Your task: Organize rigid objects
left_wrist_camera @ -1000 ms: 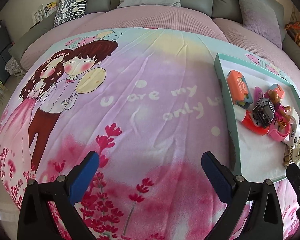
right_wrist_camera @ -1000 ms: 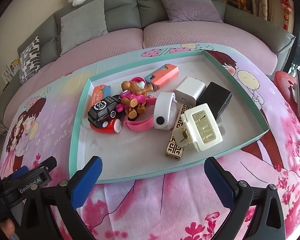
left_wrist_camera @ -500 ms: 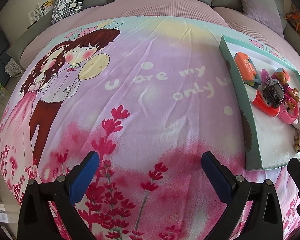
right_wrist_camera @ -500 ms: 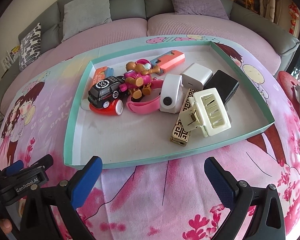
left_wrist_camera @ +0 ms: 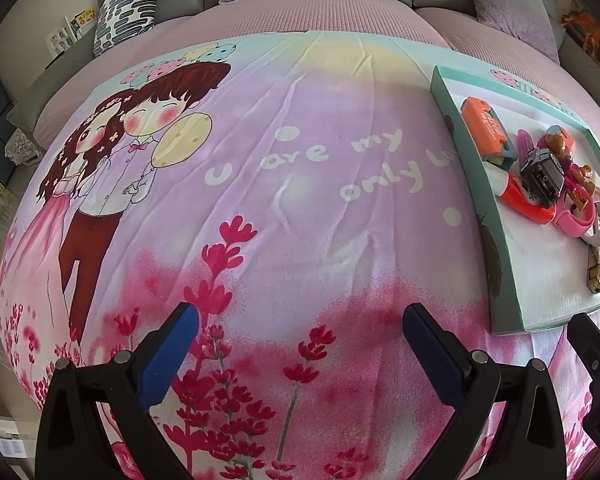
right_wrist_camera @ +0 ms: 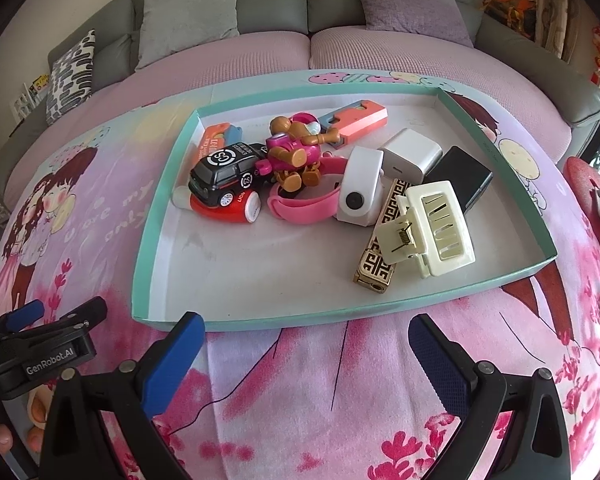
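Both views have changed a little since the earlier frame: the tray sits slightly higher in the right wrist view, and the left wrist view takes in more of the sofa than it did half a second ago. Both grippers hover over the soft printed blanket, the left gripper and the right gripper each with blue-padded jaws spread wide and nothing between them.

Inside the shallow teal-walled cardboard tray, from its left edge: an orange case, half hidden behind a glossy black toy car that rests on a red-and-white tube. Next comes a jointed pink-and-brown plastic figure atop a pink rubbery band, with a coral flat box behind. Toward the middle lie a rounded white device, a white cube charger, a gold fret-patterned bar partly under a cream slotted hair claw, and a matte black block nearest the right edge.

Fingers show at the lower left edge of the right wrist view, cut off by the frame.
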{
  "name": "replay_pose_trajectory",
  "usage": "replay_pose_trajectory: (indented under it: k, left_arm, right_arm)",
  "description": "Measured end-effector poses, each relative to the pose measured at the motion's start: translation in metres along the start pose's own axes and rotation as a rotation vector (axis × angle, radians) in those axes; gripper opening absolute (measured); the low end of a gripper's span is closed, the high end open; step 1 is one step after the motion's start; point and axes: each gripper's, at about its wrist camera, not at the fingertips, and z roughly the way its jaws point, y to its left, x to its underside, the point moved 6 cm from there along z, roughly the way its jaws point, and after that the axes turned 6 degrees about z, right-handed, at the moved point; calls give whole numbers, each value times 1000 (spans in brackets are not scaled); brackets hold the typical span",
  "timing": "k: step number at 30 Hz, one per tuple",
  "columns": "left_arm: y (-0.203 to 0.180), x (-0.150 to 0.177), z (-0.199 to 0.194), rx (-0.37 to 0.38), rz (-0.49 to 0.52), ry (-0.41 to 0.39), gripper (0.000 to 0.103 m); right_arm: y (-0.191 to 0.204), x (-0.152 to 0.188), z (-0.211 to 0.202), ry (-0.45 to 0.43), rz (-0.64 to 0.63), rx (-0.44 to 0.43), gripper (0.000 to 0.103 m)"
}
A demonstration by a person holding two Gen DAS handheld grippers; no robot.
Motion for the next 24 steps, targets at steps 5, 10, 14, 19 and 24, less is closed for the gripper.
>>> replay_pose_trajectory:
  k: [5, 10, 14, 19, 24]
  left_arm:
    - [1, -1, -3, -12, 11, -3, 102]
    - [-2, -2, -9, -11, 27, -11, 102]
    - [-3, -3, -13, -7, 33, -17, 102]
    - [-3, -3, -15, -4, 31, -21, 102]
    - [-2, -3, -14, -4, 32, -14, 102]
  right_arm:
    - [-2, 0, 0, 5, -3, 6, 103]
    - [-3, -2, -3, 0, -2, 4, 103]
    - [-2, -3, -5, -4, -5, 4, 103]
    - [-1, -2, -5, -4, -6, 5, 103]
    - [-1, -2, -5, -2, -7, 6, 103]
